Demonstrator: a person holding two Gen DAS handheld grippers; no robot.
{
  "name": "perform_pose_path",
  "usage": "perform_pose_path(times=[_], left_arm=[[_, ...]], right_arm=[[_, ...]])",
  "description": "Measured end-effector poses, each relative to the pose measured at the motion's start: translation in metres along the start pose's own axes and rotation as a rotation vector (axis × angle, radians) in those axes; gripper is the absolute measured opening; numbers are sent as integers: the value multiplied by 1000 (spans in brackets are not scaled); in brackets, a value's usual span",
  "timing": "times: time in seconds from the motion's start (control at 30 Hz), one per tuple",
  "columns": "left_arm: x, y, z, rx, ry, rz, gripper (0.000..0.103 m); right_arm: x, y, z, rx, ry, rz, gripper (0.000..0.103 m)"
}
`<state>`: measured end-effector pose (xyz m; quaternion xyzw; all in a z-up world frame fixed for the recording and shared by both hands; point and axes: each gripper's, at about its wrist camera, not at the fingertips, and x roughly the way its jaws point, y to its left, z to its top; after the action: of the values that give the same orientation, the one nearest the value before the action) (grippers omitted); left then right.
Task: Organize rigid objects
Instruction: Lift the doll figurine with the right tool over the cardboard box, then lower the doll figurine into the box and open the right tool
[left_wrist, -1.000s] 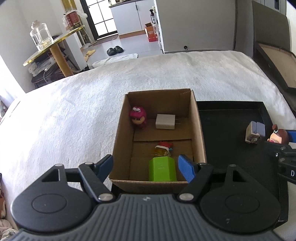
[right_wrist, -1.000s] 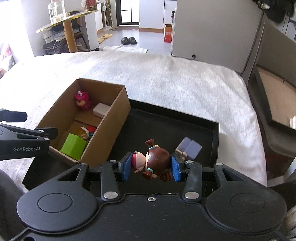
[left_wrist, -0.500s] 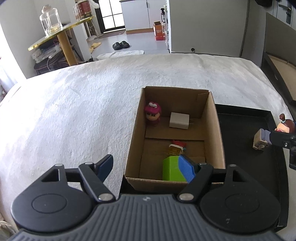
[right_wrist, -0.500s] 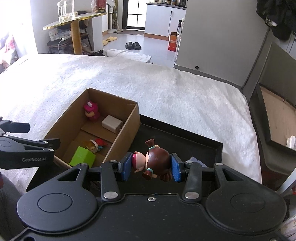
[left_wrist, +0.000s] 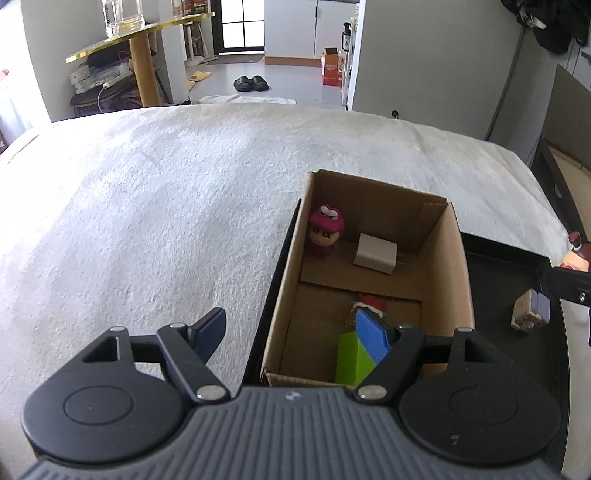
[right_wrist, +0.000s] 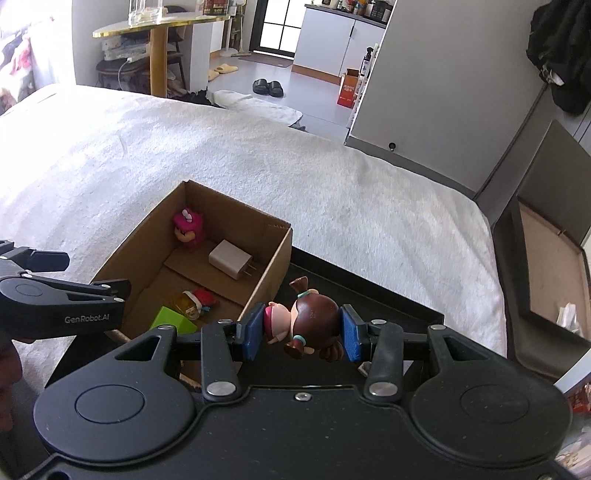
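Note:
An open cardboard box (left_wrist: 461, 266) (right_wrist: 266, 273) sits on the white bed. It holds a pink-capped figurine (left_wrist: 325, 230) (right_wrist: 189, 229), a white charger (left_wrist: 375, 253) (right_wrist: 229, 259), a small red-hatted toy (left_wrist: 369, 303) (right_wrist: 197, 300) and a green block (left_wrist: 352, 360) (right_wrist: 170, 320). My right gripper (right_wrist: 301, 332) is shut on a brown-haired doll figurine (right_wrist: 310, 319), held above the black tray (right_wrist: 388, 301) beside the box's right wall. My left gripper (left_wrist: 295, 332) is open and empty over the box's near-left corner. A small purple-and-tan toy (left_wrist: 532, 310) lies on the tray (left_wrist: 495, 295).
A dark framed board (right_wrist: 546, 258) leans at the bed's right side. Beyond the bed are a gold-topped round table (left_wrist: 144, 40) with a glass jar, slippers on the floor (left_wrist: 251, 83) and a grey cabinet (left_wrist: 424, 55).
My right gripper has lifted the doll up and toward the box. My left gripper has shifted left, so the box now sits under its right finger.

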<state>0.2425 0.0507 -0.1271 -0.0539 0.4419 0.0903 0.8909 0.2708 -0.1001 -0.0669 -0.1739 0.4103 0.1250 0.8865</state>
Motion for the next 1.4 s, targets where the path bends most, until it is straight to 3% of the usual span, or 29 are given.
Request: perform_pose_path(times=[0.5,0.73,0.93,1.27,1.4], left_arm=[[16,16,-11,-108,-65,-55,75],[26,23,-18,-118,-42,-72,72],[34,32,-21,-151,-35,-74,61],[41,42,-26,-200,-16,-119,17],[39,40,-26,-196,-27,-126,15]], right_arm=[[17,28,19,-81,24,-43,43],[30,45,20,-121,38,-24,43],[45,58,21,-154,54,-1,43],[68,71,28,-200,56,-17,43],[70,77,28,-216,55,-23,45]])
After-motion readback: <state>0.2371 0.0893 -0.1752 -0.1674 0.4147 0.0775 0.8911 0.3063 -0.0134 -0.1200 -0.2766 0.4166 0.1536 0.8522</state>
